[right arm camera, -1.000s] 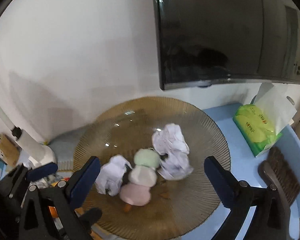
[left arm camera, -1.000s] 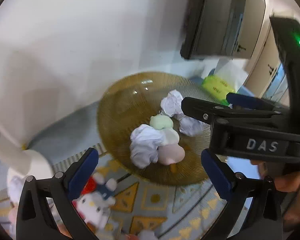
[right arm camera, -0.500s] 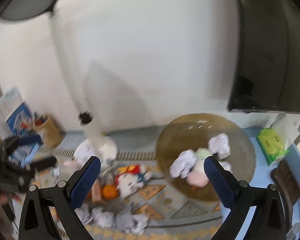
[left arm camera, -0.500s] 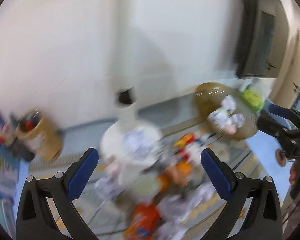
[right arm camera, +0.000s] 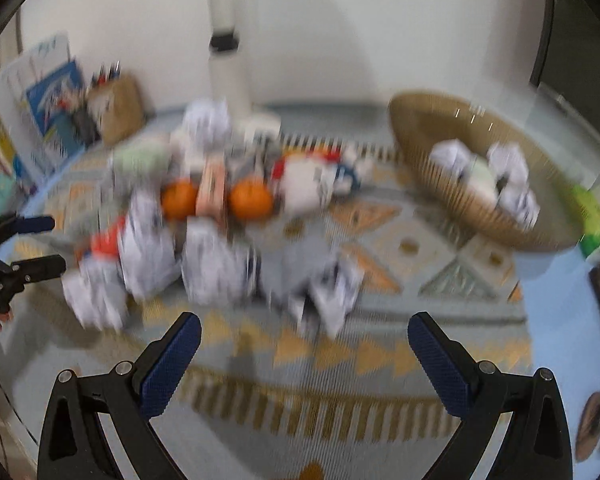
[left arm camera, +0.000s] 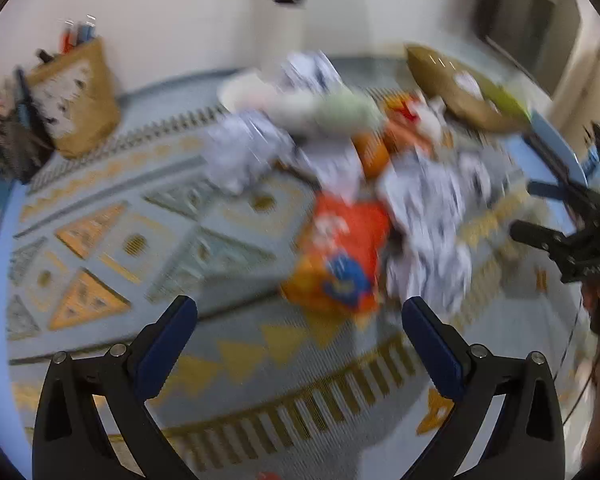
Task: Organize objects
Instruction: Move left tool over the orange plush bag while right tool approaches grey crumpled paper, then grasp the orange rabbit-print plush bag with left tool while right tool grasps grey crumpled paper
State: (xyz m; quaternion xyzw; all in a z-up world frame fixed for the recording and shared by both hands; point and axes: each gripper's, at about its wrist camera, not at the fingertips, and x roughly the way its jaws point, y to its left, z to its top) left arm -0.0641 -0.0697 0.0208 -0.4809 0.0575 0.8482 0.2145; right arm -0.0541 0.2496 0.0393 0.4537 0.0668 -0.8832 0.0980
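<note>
Everything is motion-blurred. A heap of crumpled paper balls, two oranges, a white plush toy and an orange snack bag lies on a patterned mat. The amber ribbed plate at the right holds paper balls and pastel rounds. My right gripper hangs open above the mat's near side, holding nothing. My left gripper is open too, just short of the snack bag. Each gripper shows in the other's view: the left, the right.
A white lamp post rises behind the heap. A brown pen holder and books stand at the back left. A green tissue pack lies beyond the plate. A dark screen hangs at the upper right.
Both grippers have drawn back and swung left from above the plate to the heap on the mat. Both stayed open and took hold of nothing.
</note>
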